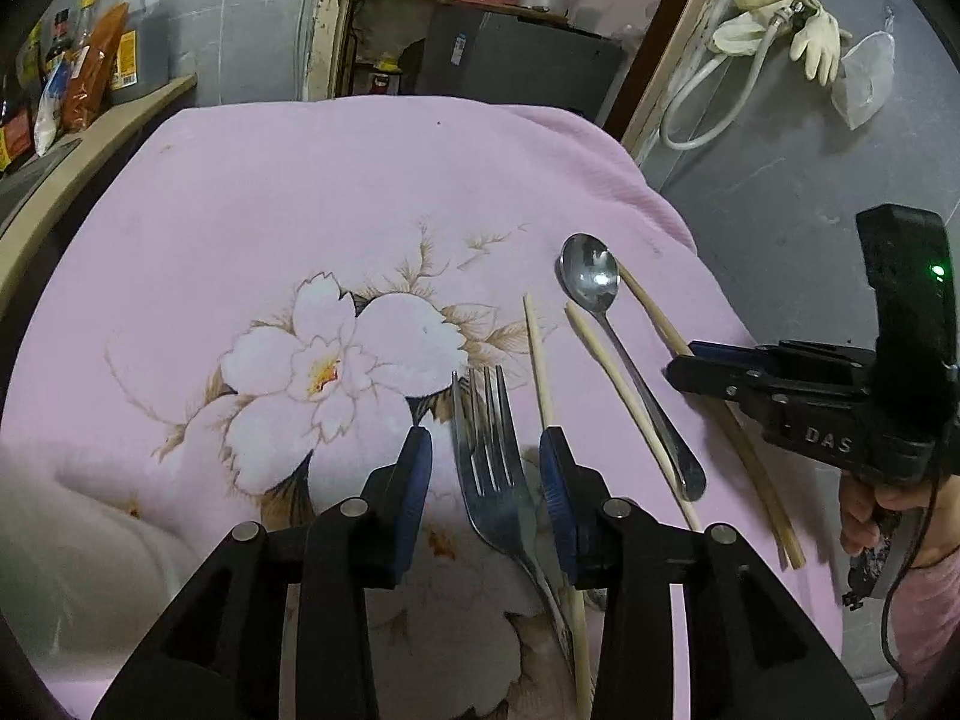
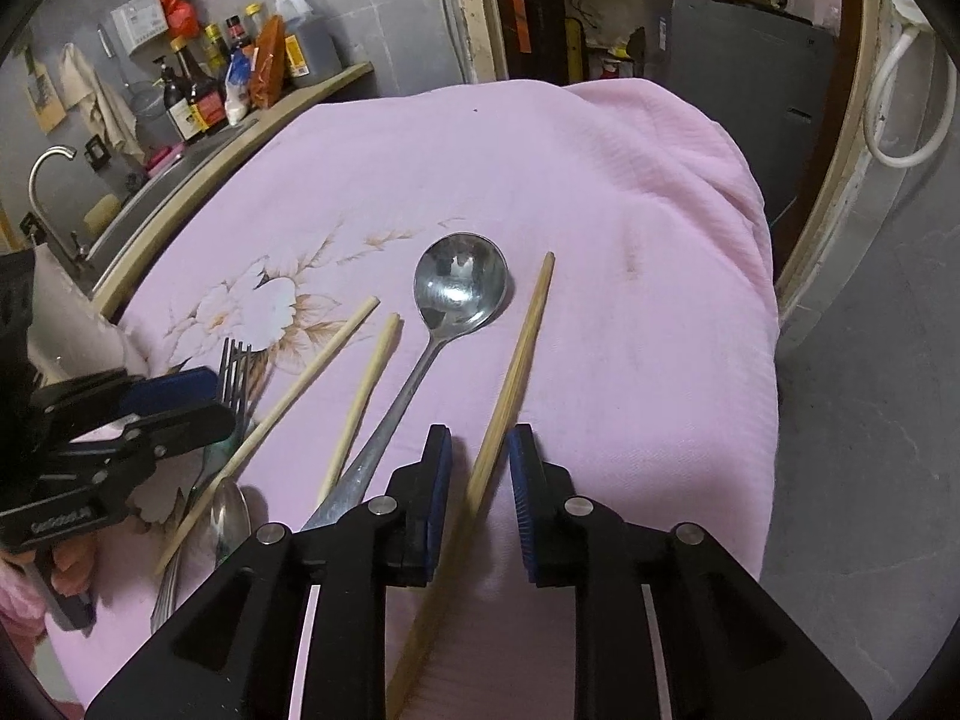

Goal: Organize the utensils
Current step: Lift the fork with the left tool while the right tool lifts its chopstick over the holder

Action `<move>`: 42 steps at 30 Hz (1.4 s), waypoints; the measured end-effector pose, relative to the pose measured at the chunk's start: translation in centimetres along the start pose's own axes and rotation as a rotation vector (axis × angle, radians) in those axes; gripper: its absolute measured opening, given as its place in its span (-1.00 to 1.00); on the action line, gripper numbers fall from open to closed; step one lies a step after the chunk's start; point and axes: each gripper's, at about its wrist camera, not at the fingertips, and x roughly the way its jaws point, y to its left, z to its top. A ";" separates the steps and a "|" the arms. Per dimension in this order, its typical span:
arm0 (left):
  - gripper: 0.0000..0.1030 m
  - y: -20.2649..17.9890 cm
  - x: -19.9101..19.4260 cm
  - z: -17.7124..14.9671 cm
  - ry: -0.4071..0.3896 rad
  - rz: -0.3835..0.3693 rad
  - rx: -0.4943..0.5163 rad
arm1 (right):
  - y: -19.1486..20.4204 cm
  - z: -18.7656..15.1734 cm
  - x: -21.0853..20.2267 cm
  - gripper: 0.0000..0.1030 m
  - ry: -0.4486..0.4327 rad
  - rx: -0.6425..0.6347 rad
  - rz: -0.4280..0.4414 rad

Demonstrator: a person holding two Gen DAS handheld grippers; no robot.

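Utensils lie on a pink flowered cloth [image 1: 300,192]. A steel fork [image 1: 489,450] lies between the open fingers of my left gripper [image 1: 485,456], which hovers over it. A steel spoon [image 1: 591,282] lies to its right with loose wooden chopsticks [image 1: 540,360] on both sides. In the right wrist view my right gripper [image 2: 479,456] is open, its fingers astride a pair of chopsticks [image 2: 522,348] at the far right. The spoon [image 2: 459,288], two single chopsticks [image 2: 366,396] and the fork [image 2: 234,372] lie left of it. A second spoon [image 2: 225,516] lies near the front left.
A counter with sauce bottles [image 2: 198,90] and a sink faucet [image 2: 45,180] runs along the left. The cloth's right edge [image 2: 762,300] drops to a grey floor. A doorway with a grey cabinet [image 1: 516,60] is behind. Gloves and a hose [image 1: 780,24] hang on the right wall.
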 end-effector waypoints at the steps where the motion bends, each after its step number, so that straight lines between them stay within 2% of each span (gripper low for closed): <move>1: -0.51 0.1 0.1 0.1 -0.003 0.004 -0.006 | -0.1 0.0 0.0 -0.67 -0.001 0.002 0.006; 2: -0.69 0.2 0.1 0.1 -0.001 0.008 -0.008 | -0.3 -0.1 0.0 -0.67 -0.003 0.005 0.015; 3: -0.76 0.4 0.2 0.0 0.002 -0.009 -0.013 | -0.5 -0.1 0.0 -0.67 -0.004 0.008 0.023; 10: -0.83 0.4 0.1 0.0 -0.002 -0.029 -0.009 | -0.7 0.5 0.6 -0.65 0.003 0.020 0.021; 13: -0.92 0.1 -0.3 0.0 -0.016 -0.038 0.006 | -0.4 1.1 1.0 -0.45 0.023 0.009 0.033; 15: -0.95 -0.4 -0.5 0.0 -0.020 -0.034 0.025 | 0.2 1.5 1.3 -0.41 0.040 -0.022 0.010; 16: -0.95 -0.7 -0.4 -0.1 -0.021 -0.031 0.032 | 0.4 1.6 1.5 -0.43 0.039 -0.026 -0.009; 17: -0.97 -0.8 -0.5 -0.1 -0.023 -0.031 0.039 | 0.4 1.6 1.5 -0.67 0.036 -0.018 -0.032; 18: -0.98 -1.0 -0.6 -0.2 -0.026 -0.034 0.043 | 0.4 1.6 1.6 -0.78 0.034 -0.016 -0.059; 21: -1.00 -1.5 -1.1 -0.4 -0.042 -0.030 0.054 | -0.6 1.4 1.3 -0.85 0.028 0.059 -0.035; 24: -1.00 -2.1 -2.2 -0.6 -0.094 0.003 0.069 | -0.7 0.8 0.6 -0.91 0.001 0.088 -0.048; 29: -1.00 -3.1 -4.5 -1.3 -0.228 0.065 0.089 | 1.0 -1.5 -2.5 -0.92 -0.135 0.039 -0.082; 33: -1.00 -4.1 -6.7 -2.2 -0.343 0.107 0.110 | 3.3 -4.0 -5.8 -0.92 -0.315 -0.013 -0.110; 37: -1.00 -5.0 -8.9 -3.4 -0.477 0.144 0.125 | 6.0 -6.1 -9.0 -0.92 -0.542 -0.060 -0.153; 42: -1.00 -5.7 -10.7 -4.7 -0.614 0.177 0.135 | 9.2 -7.7 -10.4 -0.92 -0.756 -0.106 -0.218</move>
